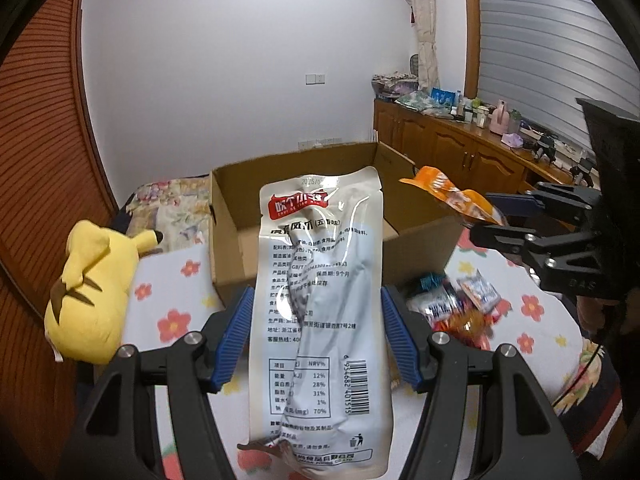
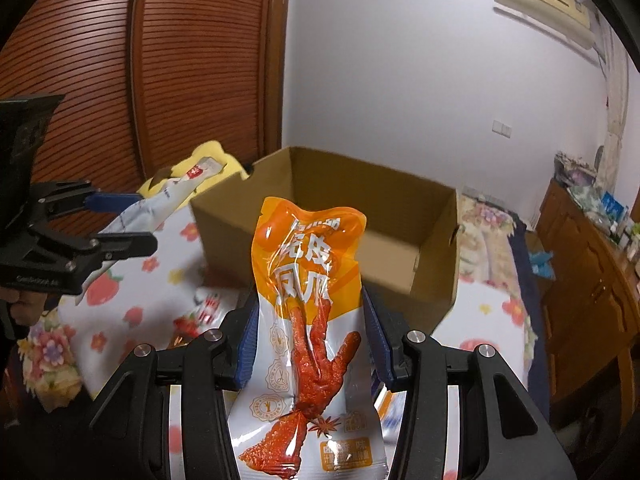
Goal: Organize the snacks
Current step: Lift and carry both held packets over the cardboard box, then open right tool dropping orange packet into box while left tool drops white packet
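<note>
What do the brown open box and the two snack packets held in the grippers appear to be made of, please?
Brown open box: matte corrugated cardboard, judging by its folded flaps and raw edges. White printed packet and orange chicken-foot packet: glossy, partly clear plastic film, probably, with glare streaks and wrinkles clinging to the contents.

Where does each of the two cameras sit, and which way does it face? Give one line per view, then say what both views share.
Left wrist: sits on the left gripper, looking along its fingers at the white chicken-feet packet and the cardboard box; the right gripper shows at right.
Right wrist: sits on the right gripper, facing the orange chicken-feet packet and the box; the left gripper and a hand show at left.
Shared: box, both packets, yellow Pikachu plush, floral bedspread.
</note>
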A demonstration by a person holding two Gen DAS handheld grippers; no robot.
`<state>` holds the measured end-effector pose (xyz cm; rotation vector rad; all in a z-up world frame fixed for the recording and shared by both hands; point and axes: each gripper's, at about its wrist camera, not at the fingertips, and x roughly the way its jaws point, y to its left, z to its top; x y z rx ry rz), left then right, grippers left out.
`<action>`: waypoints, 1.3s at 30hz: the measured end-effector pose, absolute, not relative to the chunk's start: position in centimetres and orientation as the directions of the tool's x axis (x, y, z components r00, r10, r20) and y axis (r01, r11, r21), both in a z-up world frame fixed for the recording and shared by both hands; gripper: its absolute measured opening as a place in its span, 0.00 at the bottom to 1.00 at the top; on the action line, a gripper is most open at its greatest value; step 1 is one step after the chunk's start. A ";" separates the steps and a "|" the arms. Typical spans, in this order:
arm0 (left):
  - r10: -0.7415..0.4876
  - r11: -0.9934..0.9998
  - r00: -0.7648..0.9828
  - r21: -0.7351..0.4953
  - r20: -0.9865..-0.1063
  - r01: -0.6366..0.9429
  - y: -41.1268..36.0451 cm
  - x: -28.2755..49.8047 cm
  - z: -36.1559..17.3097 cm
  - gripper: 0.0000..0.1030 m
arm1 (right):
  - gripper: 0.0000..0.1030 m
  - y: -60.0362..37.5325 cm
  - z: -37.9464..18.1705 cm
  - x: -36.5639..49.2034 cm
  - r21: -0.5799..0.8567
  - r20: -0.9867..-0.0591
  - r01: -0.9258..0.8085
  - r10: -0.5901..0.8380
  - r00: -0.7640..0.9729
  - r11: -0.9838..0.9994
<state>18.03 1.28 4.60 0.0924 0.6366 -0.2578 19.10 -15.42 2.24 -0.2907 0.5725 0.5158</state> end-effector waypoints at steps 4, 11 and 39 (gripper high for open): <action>-0.195 0.962 0.777 0.038 -0.599 0.270 0.9 20.2 5.5 0.62 | 0.46 -15.4 2.9 22.2 -0.121 -0.582 -0.539 0.380 0.719 0.834; -0.177 0.958 0.774 0.073 -0.608 0.277 0.1 24.1 5.9 0.62 | 0.46 -15.5 2.5 27.1 -0.112 -0.600 -0.535 0.372 0.708 0.837; -0.150 0.961 0.708 0.065 -0.690 0.267 -2.3 34.4 2.8 0.63 | 0.58 -17.0 0.2 33.9 -0.106 -0.670 -0.517 0.323 0.669 0.849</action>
